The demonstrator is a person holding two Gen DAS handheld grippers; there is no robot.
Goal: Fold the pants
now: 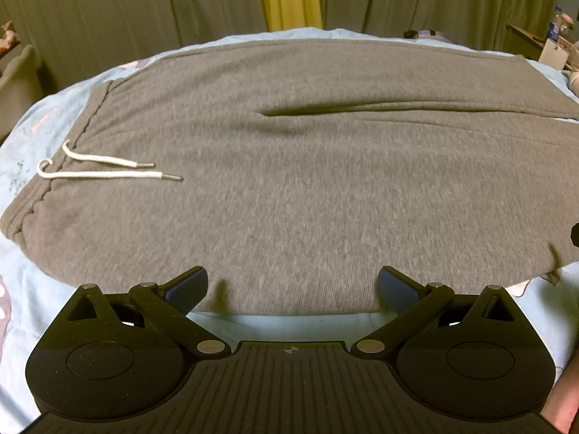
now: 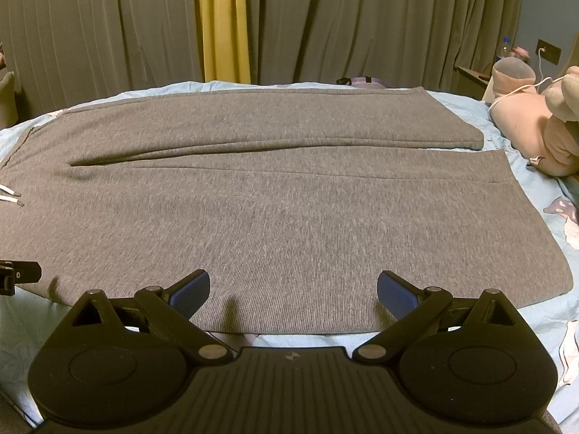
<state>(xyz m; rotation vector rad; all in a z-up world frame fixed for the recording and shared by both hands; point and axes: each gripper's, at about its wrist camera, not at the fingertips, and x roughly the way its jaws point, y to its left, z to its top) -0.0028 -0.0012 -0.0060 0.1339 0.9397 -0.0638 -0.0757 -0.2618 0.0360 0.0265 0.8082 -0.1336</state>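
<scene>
Grey sweatpants [image 1: 307, 188] lie spread flat on a light blue bed sheet [image 1: 275, 323], waistband to the left, with white drawstrings [image 1: 108, 170] on top. The two legs run to the right, in the right wrist view [image 2: 289, 209], cuffs near the right edge. My left gripper [image 1: 293, 289] is open, its blue pads [image 1: 186, 289] just above the near edge of the pants at the hip part. My right gripper [image 2: 293, 294] is open over the near edge of the near leg. A piece of the left gripper [image 2: 18, 273] shows at the left of the right wrist view.
Grey-green curtains with a yellow strip [image 2: 220, 25] hang behind the bed. A pink plush toy [image 2: 535, 126] with a white cable lies at the right side of the bed. A nightstand with a bottle [image 2: 504, 49] stands at the far right. A dark strap item [image 2: 358, 81] lies at the far edge.
</scene>
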